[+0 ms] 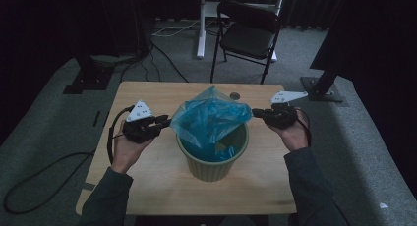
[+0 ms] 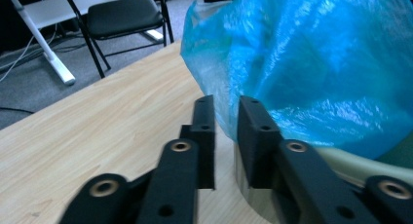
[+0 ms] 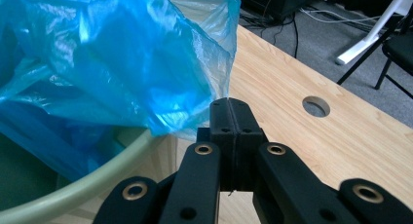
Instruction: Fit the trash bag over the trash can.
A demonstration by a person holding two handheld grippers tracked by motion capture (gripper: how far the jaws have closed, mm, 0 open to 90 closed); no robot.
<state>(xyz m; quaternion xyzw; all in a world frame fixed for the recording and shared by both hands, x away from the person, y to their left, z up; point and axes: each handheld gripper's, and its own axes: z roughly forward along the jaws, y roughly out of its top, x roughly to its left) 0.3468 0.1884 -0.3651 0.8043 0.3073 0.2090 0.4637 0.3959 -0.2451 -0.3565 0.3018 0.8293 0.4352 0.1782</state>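
A person sits at the near side of a wooden desk and holds a black tool in each hand. In the middle of the desk stands a light green bin. A thin blue plastic bag sits in the bin. Part of the bag hangs down inside, and the rest puffs up above the rim.

The left tool is on the left side of the bin, just beside the bag's left edge. In the left gripper view, the left tool has its two jaws a little way apart. There is a narrow gap between them. The edge of the blue bag lies right at the tips, next to the right jaw, but the jaws do not squeeze it.

The right tool is on the right side of the bin. In the right gripper view, the right tool has its jaws pressed tight together. A corner of the blue bag runs right up to the tips, and the bag is pulled out toward this tool, so it has hold of the bag's edge. The green rim of the bin curves below the bag.

The desk has a small round hole at its far right. A black folding chair stands on the grey floor beyond the desk.
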